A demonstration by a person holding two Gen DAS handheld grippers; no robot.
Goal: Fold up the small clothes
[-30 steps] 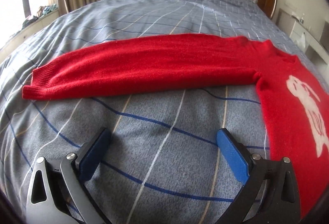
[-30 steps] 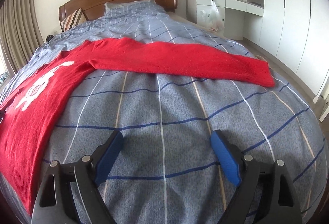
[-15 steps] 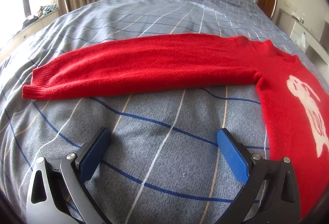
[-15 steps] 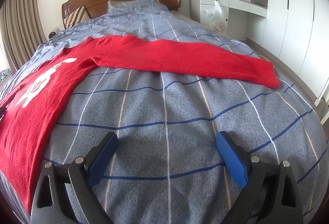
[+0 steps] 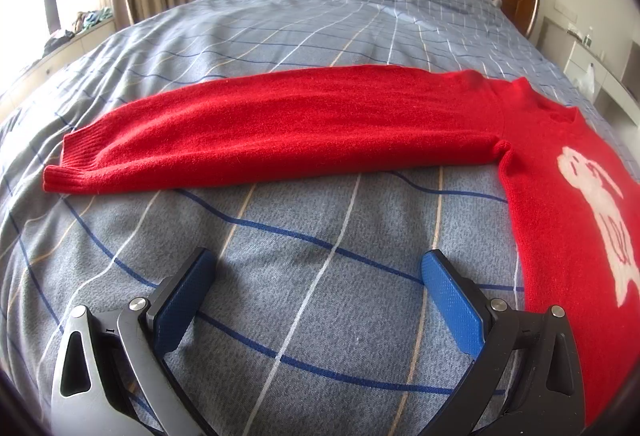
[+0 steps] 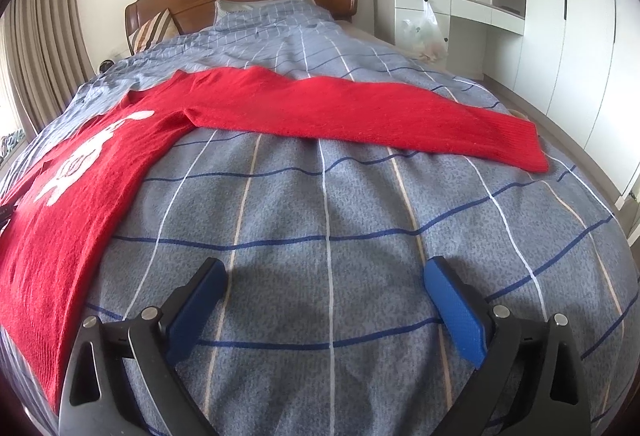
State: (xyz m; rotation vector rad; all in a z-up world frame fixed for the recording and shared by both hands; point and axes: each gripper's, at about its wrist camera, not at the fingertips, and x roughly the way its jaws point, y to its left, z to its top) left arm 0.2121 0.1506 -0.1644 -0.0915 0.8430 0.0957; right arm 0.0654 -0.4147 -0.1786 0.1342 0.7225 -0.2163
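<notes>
Ahead of my left gripper (image 5: 316,276) the sweater (image 5: 560,195) sleeve (image 5: 280,127) lies across the bedspread (image 5: 320,27); its body sits to the right.

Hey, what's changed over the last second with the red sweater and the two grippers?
The right gripper has shifted a little: its view tilts and the far sleeve cuff sits further right. Nothing was grasped or released. The left gripper stayed put and open, and the red sweater lies unmoved on the bed.
</notes>
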